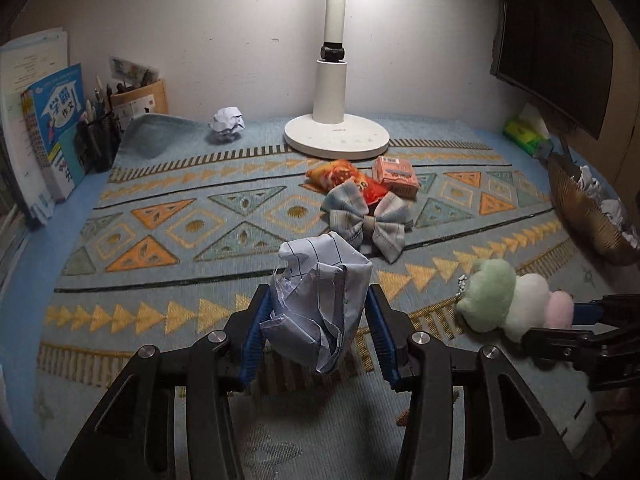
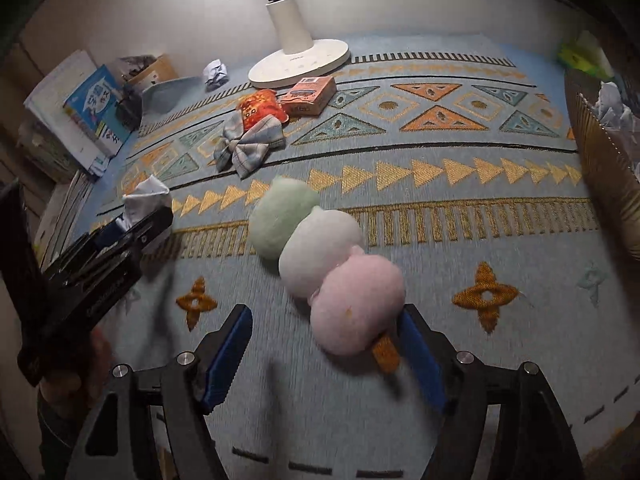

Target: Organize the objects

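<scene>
**Crumpled paper in your left tongs, plush skewer at your right**

Crumpled paper [image 1: 320,300], a lined sheet balled up, sits pinched between the blue pads of your left tongs [image 1: 318,332], lifted clear of the patterned cloth [image 1: 180,240] on the desk. Your right tongs [image 2: 324,356] stand spread: the plush skewer [image 2: 320,256] lies on the cloth with its pink end between the pads, close against the right-hand one, while the left-hand pad stands well apart from it. Whether the right pad actually touches the plush, you cannot tell.

Ahead of your left tongs lie a checked fabric bow [image 1: 366,220], then an orange snack packet [image 1: 340,176] and a pink box [image 1: 396,174], near the lamp base [image 1: 336,136]. A second paper ball [image 1: 227,124] rests far ahead to the left. A woven basket [image 1: 580,216] with paper scraps stands off to the right.
</scene>
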{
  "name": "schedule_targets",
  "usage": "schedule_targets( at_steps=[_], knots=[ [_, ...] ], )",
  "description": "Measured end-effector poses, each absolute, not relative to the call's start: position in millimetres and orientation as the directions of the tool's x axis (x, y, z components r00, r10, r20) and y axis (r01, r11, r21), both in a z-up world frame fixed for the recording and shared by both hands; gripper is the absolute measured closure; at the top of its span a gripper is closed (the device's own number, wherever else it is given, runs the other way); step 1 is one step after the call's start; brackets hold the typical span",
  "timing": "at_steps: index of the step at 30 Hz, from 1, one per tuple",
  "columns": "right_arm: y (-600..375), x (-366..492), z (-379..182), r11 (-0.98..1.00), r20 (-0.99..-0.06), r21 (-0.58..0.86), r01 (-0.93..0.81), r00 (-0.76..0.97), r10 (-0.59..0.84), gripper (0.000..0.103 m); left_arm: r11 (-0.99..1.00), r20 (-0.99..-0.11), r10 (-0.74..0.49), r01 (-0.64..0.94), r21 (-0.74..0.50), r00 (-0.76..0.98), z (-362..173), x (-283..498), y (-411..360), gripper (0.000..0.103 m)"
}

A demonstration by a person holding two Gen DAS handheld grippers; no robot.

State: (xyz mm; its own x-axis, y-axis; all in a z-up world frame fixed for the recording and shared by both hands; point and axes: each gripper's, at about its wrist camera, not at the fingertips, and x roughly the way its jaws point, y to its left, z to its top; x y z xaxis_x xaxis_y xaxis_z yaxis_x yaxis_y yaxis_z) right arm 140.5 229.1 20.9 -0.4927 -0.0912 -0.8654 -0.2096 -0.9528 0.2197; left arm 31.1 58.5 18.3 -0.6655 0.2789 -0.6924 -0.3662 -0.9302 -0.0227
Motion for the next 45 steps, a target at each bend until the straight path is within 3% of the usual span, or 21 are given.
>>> schedule_targets(
  at_steps=[8, 13, 22, 24, 25, 27, 34, 36, 40, 45],
  knots=[
    [238, 172, 27, -0.957, -0.843, 0.216, -0.194, -0.531, -0.083, 0.029, -0.936, -0.682, 0.293, -0.347, -0.06, -0.671, 15, 34, 49, 0.058],
    [236, 154, 34, -0.98, -0.823, 0.152, -0.128, -0.566, -0.053, 0.012, -0.939, -0.673, 0.312, -0.324, -0.113, -0.671, 15, 33, 39, 0.058],
    [225, 117, 4, -0.999, -0.833, -0.007, -0.049, -0.552, 0.033, 0.013, -0.94, -0.677, 0.296, -0.332, -0.08, -0.674, 14, 34, 44, 0.057],
    [223, 114, 1, -0.999, -0.833, -0.013, -0.034, -0.552, 0.03, 0.024, -0.941, -0.681, 0.294, -0.329, -0.082, -0.671, 13, 34, 44, 0.057],
    [221, 113, 0, -1.0, -0.836, -0.011, -0.027, -0.548, 0.024, 0.038, -0.941, -0.683, 0.292, -0.328, -0.081, -0.669, 13, 34, 45, 0.057],
    [221, 113, 3, -1.0, -0.825, 0.006, -0.025, -0.566, 0.009, 0.048, -0.942, -0.683, 0.286, -0.326, -0.075, -0.671, 13, 34, 45, 0.057],
    [238, 135, 18, -0.98, -0.794, 0.186, -0.065, -0.597, -0.111, 0.05, -0.946, -0.662, 0.257, -0.323, -0.024, -0.704, 18, 42, 52, 0.057],
    [246, 145, 30, -0.976, -0.778, 0.199, -0.095, -0.621, -0.098, 0.05, -0.943, -0.661, 0.257, -0.333, -0.012, -0.705, 21, 46, 58, 0.057],
    [272, 169, 69, -0.959, -0.707, 0.245, -0.142, -0.703, -0.077, 0.05, -0.924, -0.628, 0.358, -0.362, -0.128, -0.692, 42, 57, 68, 0.057],
    [323, 209, 121, -0.924, -0.615, 0.275, -0.267, -0.787, 0.044, 0.05, -0.887, -0.574, 0.44, -0.434, -0.157, -0.691, 81, 72, 102, 0.057]
  ],
)
